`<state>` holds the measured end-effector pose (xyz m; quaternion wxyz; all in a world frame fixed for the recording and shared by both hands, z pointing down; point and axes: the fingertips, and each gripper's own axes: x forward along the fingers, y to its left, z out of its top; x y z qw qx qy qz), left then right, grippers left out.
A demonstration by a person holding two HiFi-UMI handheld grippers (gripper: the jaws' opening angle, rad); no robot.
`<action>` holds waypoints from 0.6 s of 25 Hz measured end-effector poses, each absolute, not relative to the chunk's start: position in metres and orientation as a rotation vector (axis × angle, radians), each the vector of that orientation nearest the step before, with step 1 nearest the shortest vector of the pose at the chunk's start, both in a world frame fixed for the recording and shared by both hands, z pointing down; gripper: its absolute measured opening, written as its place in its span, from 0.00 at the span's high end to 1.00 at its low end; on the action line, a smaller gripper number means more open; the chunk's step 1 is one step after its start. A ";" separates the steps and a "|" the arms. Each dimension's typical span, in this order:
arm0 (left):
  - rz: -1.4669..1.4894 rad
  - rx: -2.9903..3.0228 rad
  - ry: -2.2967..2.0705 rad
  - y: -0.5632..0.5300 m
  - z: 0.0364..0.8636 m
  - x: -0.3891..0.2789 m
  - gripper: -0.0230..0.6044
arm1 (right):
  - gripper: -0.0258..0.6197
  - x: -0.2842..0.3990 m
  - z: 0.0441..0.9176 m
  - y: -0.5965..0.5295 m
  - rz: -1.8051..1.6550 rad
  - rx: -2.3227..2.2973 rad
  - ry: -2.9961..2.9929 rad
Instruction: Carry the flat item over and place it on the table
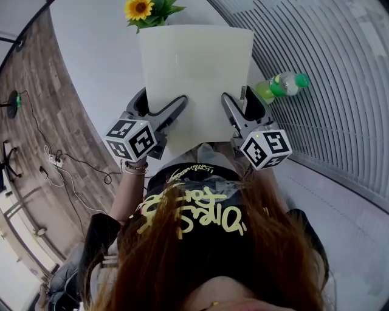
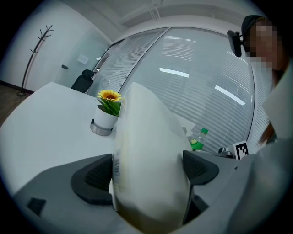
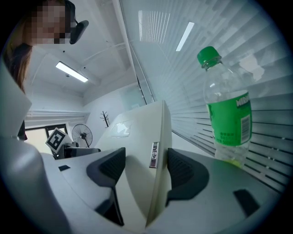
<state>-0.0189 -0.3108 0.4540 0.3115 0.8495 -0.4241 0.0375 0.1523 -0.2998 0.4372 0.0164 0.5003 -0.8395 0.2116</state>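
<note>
The person holds the flat white panel [image 1: 194, 67] level over the near part of the white table [image 1: 91, 61]; whether it touches the tabletop cannot be told. The left gripper [image 1: 171, 113] pinches the panel's near left edge, with both dark pads pressed against it. The right gripper [image 1: 233, 113] clamps the near right edge the same way. At the table's far end, just past the panel, stands a potted sunflower [image 1: 144, 11]. A green-labelled bottle [image 1: 282, 85] stands by the table's right edge, beside the window blinds [image 1: 340, 73].
</note>
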 end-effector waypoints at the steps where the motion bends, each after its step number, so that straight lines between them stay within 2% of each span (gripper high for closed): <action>1: 0.101 2.234 -1.118 -0.311 0.455 -0.019 0.20 | 0.52 0.152 0.438 -0.300 0.660 1.553 -2.608; 15: 0.145 2.128 -1.095 -0.309 0.477 -0.020 0.20 | 0.52 0.151 0.456 -0.301 0.689 1.540 -2.577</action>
